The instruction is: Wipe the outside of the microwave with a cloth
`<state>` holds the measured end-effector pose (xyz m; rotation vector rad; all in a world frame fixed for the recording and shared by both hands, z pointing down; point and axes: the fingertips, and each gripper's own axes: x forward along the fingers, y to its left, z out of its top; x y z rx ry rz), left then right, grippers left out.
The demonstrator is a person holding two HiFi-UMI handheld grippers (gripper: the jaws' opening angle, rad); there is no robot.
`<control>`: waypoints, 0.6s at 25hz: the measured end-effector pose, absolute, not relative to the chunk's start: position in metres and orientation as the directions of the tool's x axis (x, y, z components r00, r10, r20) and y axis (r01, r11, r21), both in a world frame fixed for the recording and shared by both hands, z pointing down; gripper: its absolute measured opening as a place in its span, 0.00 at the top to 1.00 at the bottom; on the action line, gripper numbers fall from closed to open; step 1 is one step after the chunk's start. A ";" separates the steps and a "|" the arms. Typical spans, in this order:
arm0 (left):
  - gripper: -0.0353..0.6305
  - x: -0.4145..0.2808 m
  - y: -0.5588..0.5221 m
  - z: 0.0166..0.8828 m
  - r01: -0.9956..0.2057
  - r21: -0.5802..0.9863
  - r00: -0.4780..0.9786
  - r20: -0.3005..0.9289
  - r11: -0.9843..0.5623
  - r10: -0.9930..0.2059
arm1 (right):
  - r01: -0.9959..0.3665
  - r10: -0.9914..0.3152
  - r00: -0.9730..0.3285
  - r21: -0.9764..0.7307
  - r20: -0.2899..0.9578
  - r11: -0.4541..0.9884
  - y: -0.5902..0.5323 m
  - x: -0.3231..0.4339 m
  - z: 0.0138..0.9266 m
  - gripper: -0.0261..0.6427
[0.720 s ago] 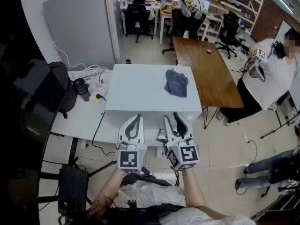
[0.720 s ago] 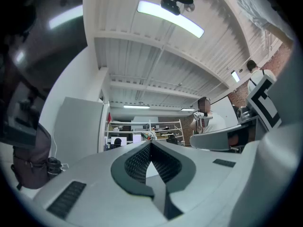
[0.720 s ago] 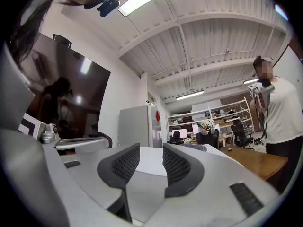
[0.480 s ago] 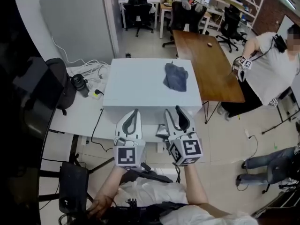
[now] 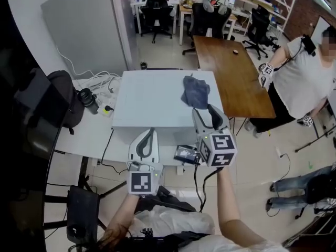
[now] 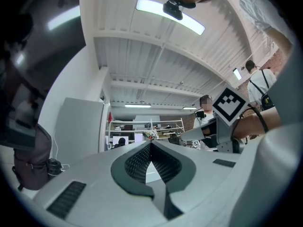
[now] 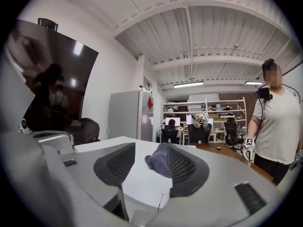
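Note:
The microwave (image 5: 152,101) is a white box seen from above, standing on a white desk. A crumpled grey-blue cloth (image 5: 195,91) lies on its top at the far right. My right gripper (image 5: 209,115) hangs over the top's near right part, open, its tips just short of the cloth. The right gripper view shows the cloth (image 7: 158,161) ahead between the spread jaws, which do not touch it. My left gripper (image 5: 146,140) stays lower, in front of the microwave's front edge. Its jaws meet at the tips (image 6: 150,144) with nothing between them.
A long wooden table (image 5: 236,77) stands right of the microwave, with a person (image 5: 304,72) beside it. On the white desk (image 5: 84,135) to the left lie a black bag (image 5: 63,98), a dark bottle (image 5: 89,100) and cables. A grey partition (image 5: 84,25) rises behind.
My right gripper has moved forward and up, from beside the left one to over the microwave's top near the cloth. The left gripper has hardly moved.

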<state>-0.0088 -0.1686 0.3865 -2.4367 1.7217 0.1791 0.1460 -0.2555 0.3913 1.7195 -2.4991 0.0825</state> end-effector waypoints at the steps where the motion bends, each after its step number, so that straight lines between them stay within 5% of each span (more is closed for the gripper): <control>1: 0.94 -0.010 -0.171 0.386 -0.944 -0.053 0.331 -0.183 -0.327 -0.926 | -0.934 -0.927 -0.351 0.019 0.130 0.357 -0.264 0.146 0.390 0.60; 9: 0.94 -0.022 -0.197 0.379 -0.934 -0.056 0.358 -0.202 -0.354 -0.912 | -0.954 -0.921 -0.275 0.043 0.275 0.298 -0.353 0.138 0.409 0.58; 15: 0.94 -0.039 -0.201 0.373 -0.928 -0.047 0.371 -0.218 -0.370 -0.903 | -0.960 -0.849 -0.183 0.095 0.496 0.263 -0.394 0.142 0.458 0.57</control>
